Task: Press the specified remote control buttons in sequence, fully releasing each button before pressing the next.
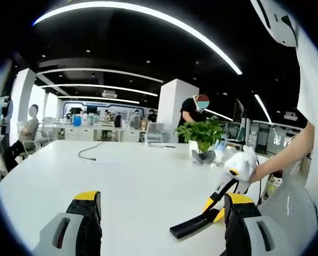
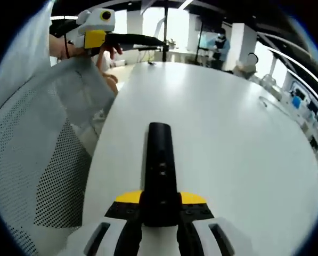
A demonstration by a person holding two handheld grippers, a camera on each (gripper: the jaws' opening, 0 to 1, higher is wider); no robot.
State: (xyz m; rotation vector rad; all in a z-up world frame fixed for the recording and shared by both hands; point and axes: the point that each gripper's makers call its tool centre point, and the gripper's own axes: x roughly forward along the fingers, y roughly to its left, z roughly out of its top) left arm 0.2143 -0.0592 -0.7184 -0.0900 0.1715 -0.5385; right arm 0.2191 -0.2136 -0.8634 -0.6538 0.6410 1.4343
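A long black remote control lies lengthwise between the jaws of my right gripper, which is shut on its near end. The remote points out over the white table, just above it. In the left gripper view the same remote juts out low over the table, held by the right gripper coming in from the right. My left gripper is open, its yellow-tipped jaws wide apart with nothing between them. In the right gripper view the left gripper hovers at the upper left, held by a hand.
A potted green plant stands at the table's far right. A thin dark cable lies toward the far side. A white mesh chair sits beside the table's left edge. People sit and stand at desks behind.
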